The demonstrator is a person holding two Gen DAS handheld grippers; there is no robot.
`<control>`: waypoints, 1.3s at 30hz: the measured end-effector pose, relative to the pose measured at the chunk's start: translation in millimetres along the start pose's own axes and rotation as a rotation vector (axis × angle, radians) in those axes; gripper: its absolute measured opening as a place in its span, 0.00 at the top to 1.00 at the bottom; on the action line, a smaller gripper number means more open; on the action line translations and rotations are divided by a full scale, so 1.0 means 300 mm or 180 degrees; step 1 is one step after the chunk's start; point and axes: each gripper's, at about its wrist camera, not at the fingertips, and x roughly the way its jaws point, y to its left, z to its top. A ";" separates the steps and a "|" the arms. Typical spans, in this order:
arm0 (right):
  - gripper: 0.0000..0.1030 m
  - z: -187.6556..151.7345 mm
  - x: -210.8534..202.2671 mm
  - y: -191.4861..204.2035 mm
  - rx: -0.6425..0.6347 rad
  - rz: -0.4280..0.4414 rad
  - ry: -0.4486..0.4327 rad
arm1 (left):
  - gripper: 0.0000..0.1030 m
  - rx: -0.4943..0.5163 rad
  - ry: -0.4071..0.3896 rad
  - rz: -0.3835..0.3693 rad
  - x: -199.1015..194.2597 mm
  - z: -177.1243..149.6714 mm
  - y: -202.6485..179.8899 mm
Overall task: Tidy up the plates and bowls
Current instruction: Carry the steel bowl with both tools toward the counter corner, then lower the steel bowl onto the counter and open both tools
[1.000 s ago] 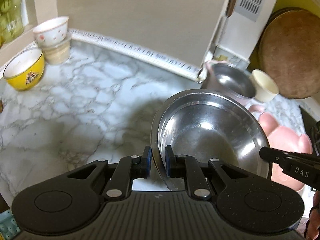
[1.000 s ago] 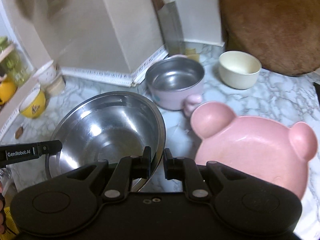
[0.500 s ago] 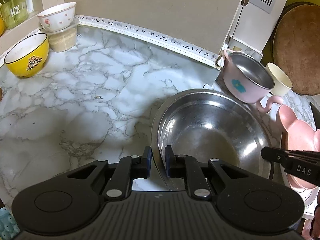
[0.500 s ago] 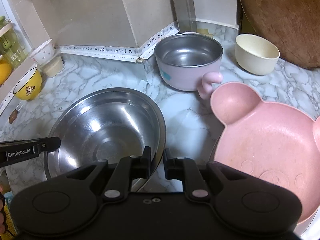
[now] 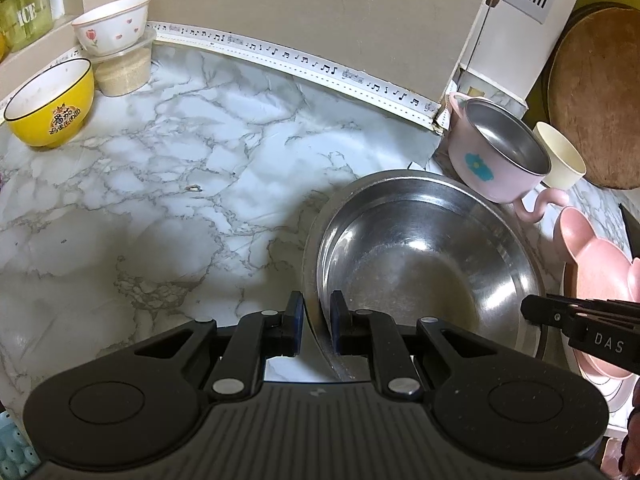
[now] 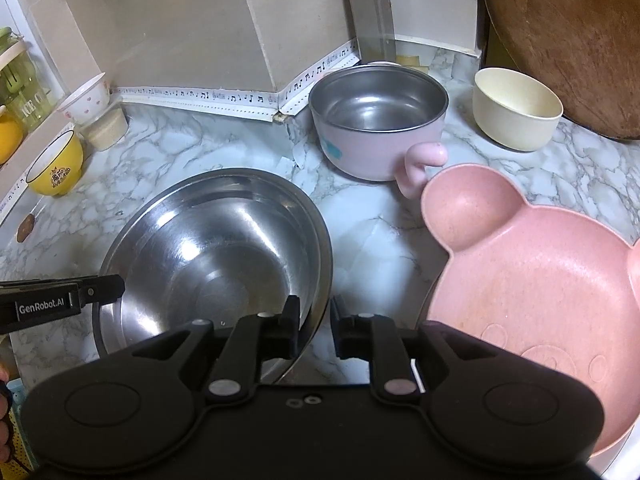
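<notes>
Steel bowl point(image 5: 424, 264) down on marble counter point(image 5: 160, 184), between yellow bowl point(image 5: 50, 108) and pink bear plate point(image 6: 536, 300). Left gripper point(image 5: 316, 320) jaws clamped on near rim; right gripper point(image 6: 314, 328) jaws opening, rim between them, pads seemingly clear. Placement judged nearly done. Pink pot point(image 6: 380, 120), cream bowl point(image 6: 516, 108), bear plate loose, not yet stacked

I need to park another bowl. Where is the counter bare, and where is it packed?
Bare: the marble between the yellow bowl and the steel bowl. Packed: the pink pot, cream cup and bear plate crowd the other side.
</notes>
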 end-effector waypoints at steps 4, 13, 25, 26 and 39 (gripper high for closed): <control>0.79 0.000 -0.006 0.000 0.0001 0.0014 -0.0006 | 0.87 0.0026 -0.0006 0.0007 -0.009 -0.002 -0.006; 0.68 0.018 -0.082 0.008 -0.0064 0.0105 -0.0131 | 0.47 0.0102 -0.0225 -0.0078 -0.094 0.008 -0.027; 0.39 0.053 -0.221 0.012 -0.0189 0.0201 -0.0398 | 0.35 0.0289 -0.0537 -0.0246 -0.207 0.053 -0.130; 0.37 0.056 -0.232 0.009 -0.0192 0.0190 -0.0423 | 0.35 0.0310 -0.0553 -0.0253 -0.213 0.056 -0.141; 0.10 0.152 -0.355 -0.084 -0.0312 0.0031 -0.0764 | 0.24 0.0521 -0.0785 -0.0280 -0.241 0.131 -0.290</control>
